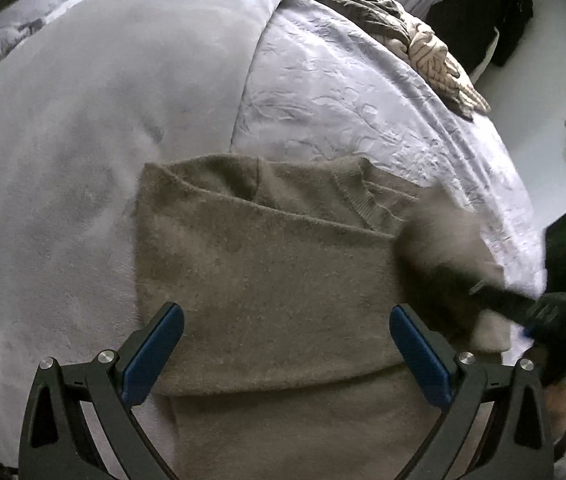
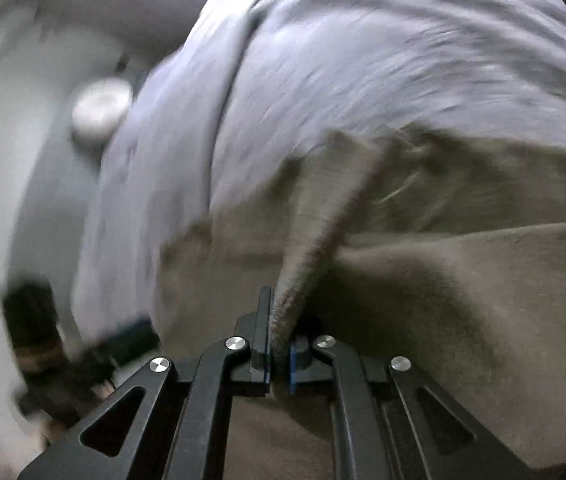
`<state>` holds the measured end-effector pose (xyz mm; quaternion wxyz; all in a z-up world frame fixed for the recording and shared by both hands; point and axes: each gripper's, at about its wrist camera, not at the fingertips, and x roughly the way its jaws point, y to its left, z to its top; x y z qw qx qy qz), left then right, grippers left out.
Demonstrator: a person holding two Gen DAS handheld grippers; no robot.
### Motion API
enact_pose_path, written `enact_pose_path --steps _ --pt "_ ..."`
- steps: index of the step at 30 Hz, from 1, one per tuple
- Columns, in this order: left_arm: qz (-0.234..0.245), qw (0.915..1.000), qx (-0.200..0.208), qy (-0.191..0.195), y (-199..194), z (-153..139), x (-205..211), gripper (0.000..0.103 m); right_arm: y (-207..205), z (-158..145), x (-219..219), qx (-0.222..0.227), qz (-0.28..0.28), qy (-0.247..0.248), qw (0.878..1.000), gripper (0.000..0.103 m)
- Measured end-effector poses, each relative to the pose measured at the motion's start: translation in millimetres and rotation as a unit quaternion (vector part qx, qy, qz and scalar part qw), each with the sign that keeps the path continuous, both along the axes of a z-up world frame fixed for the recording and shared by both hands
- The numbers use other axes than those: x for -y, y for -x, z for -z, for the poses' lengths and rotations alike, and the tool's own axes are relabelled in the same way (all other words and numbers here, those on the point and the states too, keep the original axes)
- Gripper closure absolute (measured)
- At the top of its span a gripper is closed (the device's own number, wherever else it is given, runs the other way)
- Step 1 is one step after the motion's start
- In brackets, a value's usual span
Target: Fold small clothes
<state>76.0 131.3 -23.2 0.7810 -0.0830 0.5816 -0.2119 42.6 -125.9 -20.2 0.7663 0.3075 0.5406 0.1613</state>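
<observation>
A taupe knit sweater [image 1: 267,264] lies partly folded on the bed, its ribbed neck edge toward the upper right. My left gripper [image 1: 287,320] is open and empty, its blue pads wide apart just above the sweater's near part. My right gripper [image 2: 281,344] is shut on a fold of the sweater [image 2: 307,248] and lifts it in a ridge; the view is blurred. The right gripper also shows in the left wrist view [image 1: 523,304] at the sweater's right edge, blurred.
The bed has a smooth grey blanket [image 1: 83,140] on the left and a patterned lilac cover [image 1: 343,92] on the right. Other crumpled clothes [image 1: 395,24] lie at the far edge. A round pale object [image 2: 101,110] sits on the floor beside the bed.
</observation>
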Motion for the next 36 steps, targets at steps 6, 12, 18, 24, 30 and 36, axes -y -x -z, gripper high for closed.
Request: enact_pose_path --steps 6,12,18,24,30,36 --pt "0.002 0.9989 -0.036 0.028 7.7 13.3 8.0 0.0 12.3 20.6 -28.7 -0.043 -0.07 0.052 0.995 0.073" --pt "0.023 0.9967 -0.065 0.044 10.8 28.9 27.2 0.0 59.9 8.5 22.7 -0.061 -0.014 0.027 0.998 0.049" --pt "0.032 0.9956 -0.079 0.038 6.9 41.1 46.1 0.0 131.8 18.8 100.5 -0.118 0.124 -0.037 0.985 0.049" --pt "0.027 0.9965 -0.079 0.007 4.9 43.9 48.9 0.044 178.9 42.1 171.0 -0.125 0.303 -0.11 0.938 0.05" --pt "0.031 0.9968 -0.073 0.004 4.8 38.4 46.1 0.096 163.0 32.3 184.8 -0.101 0.302 -0.065 0.946 0.097" --pt "0.056 0.9965 -0.063 0.0 22.6 33.8 51.8 0.096 163.8 31.5 196.8 -0.1 0.282 -0.028 0.954 0.097"
